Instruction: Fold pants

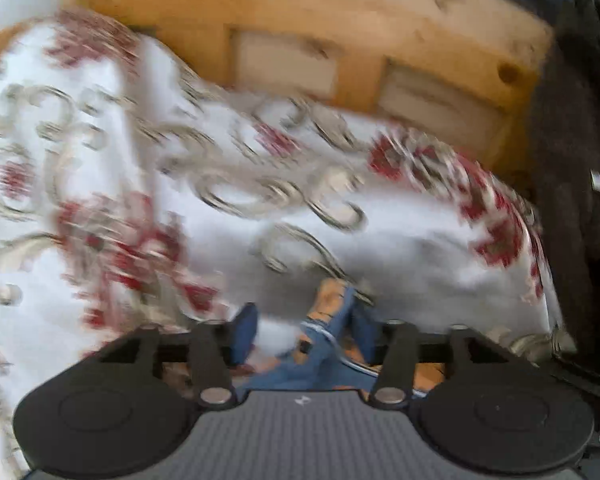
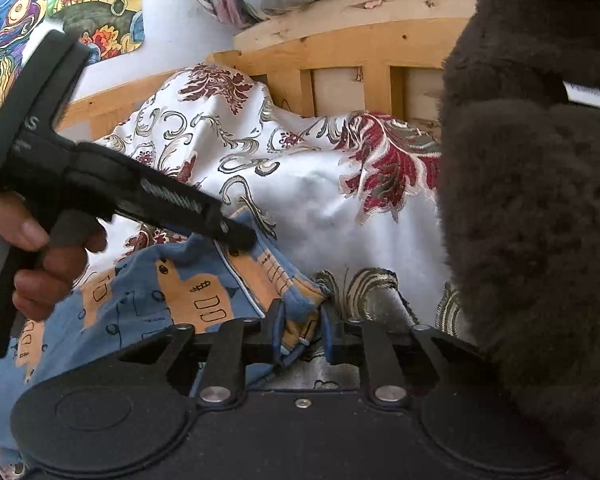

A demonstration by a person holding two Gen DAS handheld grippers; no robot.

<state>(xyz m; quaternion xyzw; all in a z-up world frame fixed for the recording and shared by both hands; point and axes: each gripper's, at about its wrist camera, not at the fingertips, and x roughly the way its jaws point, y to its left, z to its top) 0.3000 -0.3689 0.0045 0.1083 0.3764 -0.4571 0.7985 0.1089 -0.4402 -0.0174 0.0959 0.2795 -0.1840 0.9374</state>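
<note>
The pants (image 2: 160,300) are blue with orange patches and black drawings, and they lie rumpled on a patterned bedspread. My right gripper (image 2: 303,332) is shut on a bunched edge of them, which stands up between its fingers. A hand holds my left gripper (image 2: 242,240) at the left of the right wrist view, its tip resting on the pants' upper edge. The left wrist view is blurred. There my left gripper (image 1: 305,334) has its blue fingers well apart, and a fold of the pants (image 1: 328,320) lies between them, close to the right finger.
A white bedspread (image 2: 320,200) with red and grey flourishes covers the bed. A pale wooden bed frame (image 2: 340,44) runs behind it. A dark fluffy blanket (image 2: 532,200) fills the right side. A colourful picture (image 2: 60,12) hangs on the wall at the upper left.
</note>
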